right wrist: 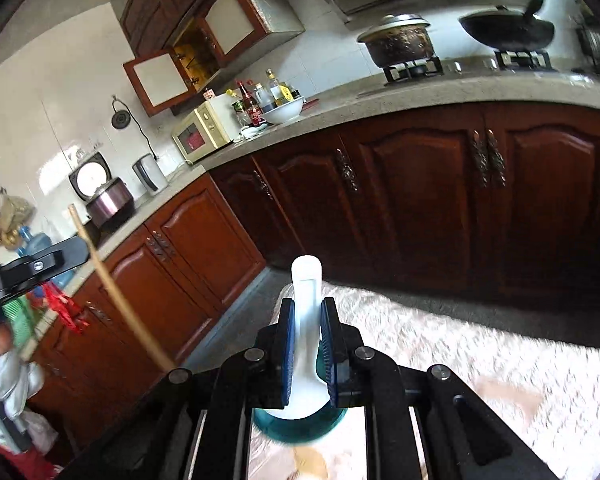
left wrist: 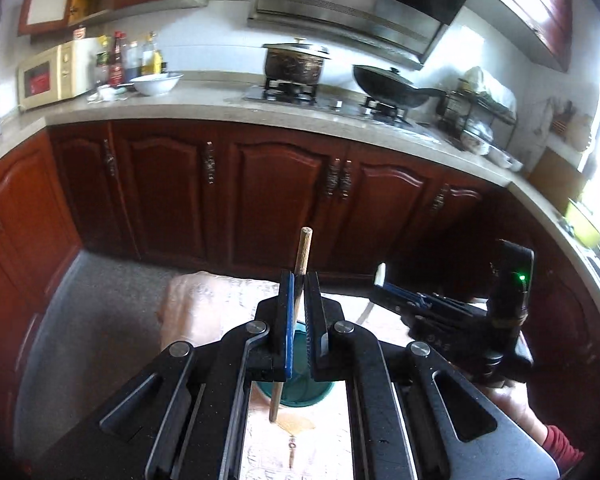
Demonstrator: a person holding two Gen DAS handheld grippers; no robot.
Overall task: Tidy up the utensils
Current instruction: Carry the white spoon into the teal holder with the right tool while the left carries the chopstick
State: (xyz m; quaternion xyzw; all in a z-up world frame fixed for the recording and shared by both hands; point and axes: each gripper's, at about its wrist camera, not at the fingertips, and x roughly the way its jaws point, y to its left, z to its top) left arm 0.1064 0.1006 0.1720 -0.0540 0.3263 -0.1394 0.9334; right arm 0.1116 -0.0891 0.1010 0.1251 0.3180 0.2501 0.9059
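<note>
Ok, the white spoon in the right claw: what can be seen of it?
The white spoon with the flat grooved handle looks like glazed ceramic or plastic. It stands nearly upright, handle end up, clamped at mid-handle between the blue pads of the right claw. Its wider lower end runs down behind the claw, above the teal round cup on the pale patterned tablecloth; whether it touches the cup cannot be told. In the left wrist view only its white handle tip pokes past the claw.

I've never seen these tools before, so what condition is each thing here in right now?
Left gripper: jaws shut on thin wooden chopstick.
Right gripper: jaws shut on white plastic spoon.
Teal round cup: upright on table.
Upper cabinet door: open.
</note>
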